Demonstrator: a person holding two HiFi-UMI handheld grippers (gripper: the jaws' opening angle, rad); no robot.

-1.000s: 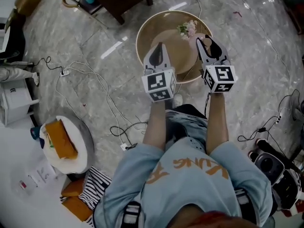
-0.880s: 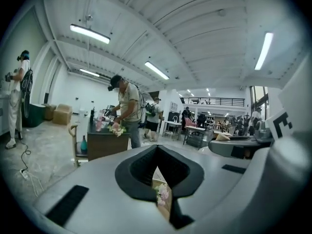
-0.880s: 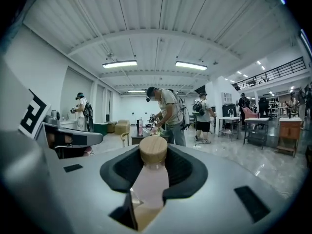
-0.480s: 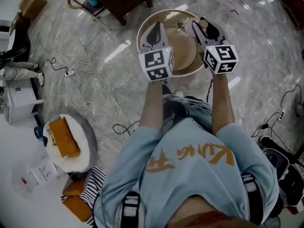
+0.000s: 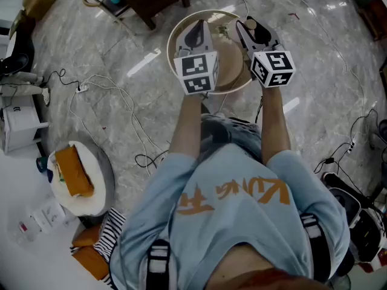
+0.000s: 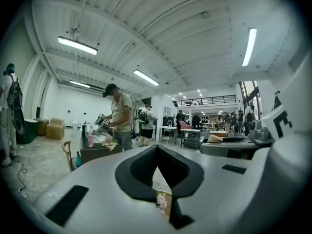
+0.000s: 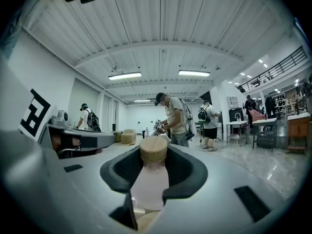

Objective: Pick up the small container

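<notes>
Pink small container with wooden cap, clamped in right gripper; seen clearly only in right gripper view | head view: both grippers above round worktop, right one at its right edge | left gripper: jaws together, empty; flowered item glimpsed below them

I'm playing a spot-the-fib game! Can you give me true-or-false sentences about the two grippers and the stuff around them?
The right gripper grips a pale pink bottle with a round wooden cap. True.
The left gripper holds a bottle too. False: its jaws are shut on nothing.
Both grippers are above a round tan table. True.
The person wears a red shirt. False: the shirt is light blue with orange print.
</notes>
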